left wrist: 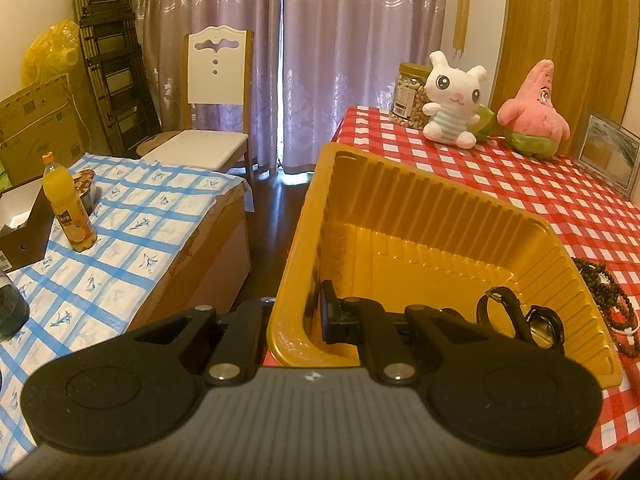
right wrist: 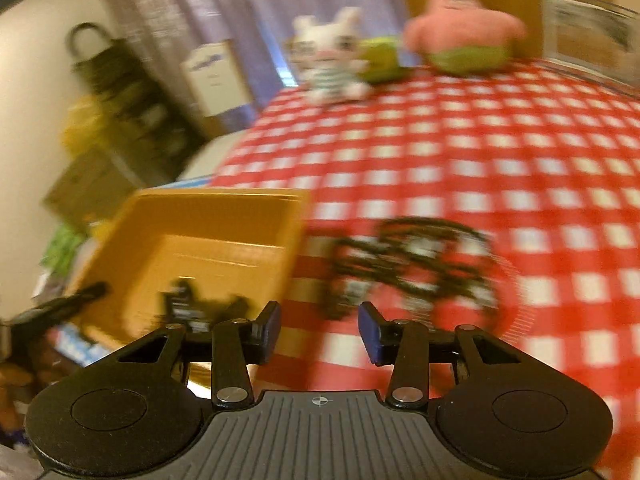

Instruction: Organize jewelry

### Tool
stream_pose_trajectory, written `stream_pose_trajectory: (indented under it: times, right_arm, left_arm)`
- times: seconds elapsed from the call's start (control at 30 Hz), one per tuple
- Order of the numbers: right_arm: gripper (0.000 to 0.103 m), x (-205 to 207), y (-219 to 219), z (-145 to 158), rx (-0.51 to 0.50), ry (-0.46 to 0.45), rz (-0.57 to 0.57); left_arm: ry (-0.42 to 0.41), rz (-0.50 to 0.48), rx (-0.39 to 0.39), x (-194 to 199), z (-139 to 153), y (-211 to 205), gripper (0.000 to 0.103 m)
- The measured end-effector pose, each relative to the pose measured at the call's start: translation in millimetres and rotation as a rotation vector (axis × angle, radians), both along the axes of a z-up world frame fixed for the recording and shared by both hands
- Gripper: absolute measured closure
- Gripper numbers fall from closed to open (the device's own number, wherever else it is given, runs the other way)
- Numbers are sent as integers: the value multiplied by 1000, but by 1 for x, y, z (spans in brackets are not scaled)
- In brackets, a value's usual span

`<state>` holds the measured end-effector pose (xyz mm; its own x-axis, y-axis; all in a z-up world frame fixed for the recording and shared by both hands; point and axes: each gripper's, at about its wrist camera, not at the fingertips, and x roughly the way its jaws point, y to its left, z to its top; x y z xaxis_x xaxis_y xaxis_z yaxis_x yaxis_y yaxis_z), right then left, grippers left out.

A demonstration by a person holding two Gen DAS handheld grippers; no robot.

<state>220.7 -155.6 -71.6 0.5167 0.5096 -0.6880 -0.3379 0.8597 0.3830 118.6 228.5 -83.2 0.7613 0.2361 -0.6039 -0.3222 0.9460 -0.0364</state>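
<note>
A yellow ribbed plastic tray (left wrist: 400, 216) stands at the left edge of the red checked table. My left gripper (left wrist: 298, 316) is shut on the tray's near left wall, one finger inside and one outside. A dark watch or bracelet (left wrist: 516, 316) lies inside the tray at the near right. Dark bead strings (left wrist: 608, 300) lie on the cloth right of the tray. In the blurred right wrist view, my right gripper (right wrist: 319, 330) is open and empty above the cloth, just short of the bead strings (right wrist: 412, 264), with the tray (right wrist: 200, 240) to its left.
A white rabbit plush (left wrist: 454, 100), a pink star plush (left wrist: 534, 112), a jar of nuts (left wrist: 410, 94) and a picture frame (left wrist: 608, 156) stand at the table's far side. A lower blue checked table (left wrist: 120, 240) with an orange bottle (left wrist: 68, 204) is to the left.
</note>
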Motion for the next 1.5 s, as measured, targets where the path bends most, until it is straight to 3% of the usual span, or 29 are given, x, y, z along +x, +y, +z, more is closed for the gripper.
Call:
stream_pose_trajectory:
  times: [0.3,0.8,1.37,1.5]
  right_arm:
    - [60,7,-50,-17,-88,7,-109]
    - [60,52,-47,-45,-163,-23,-26]
    - [71,69,-39,-57,-192,-20,30]
    - [83,70,-37,-59,-192,-19,36]
  left_arm:
    - [4,11,8,-1,0,-1,94]
    - [11,43,19,-3,2,-7,94]
    - [16,59,29,-3,3,-9,93]
    - [16,61,29,-4,3,-9,93]
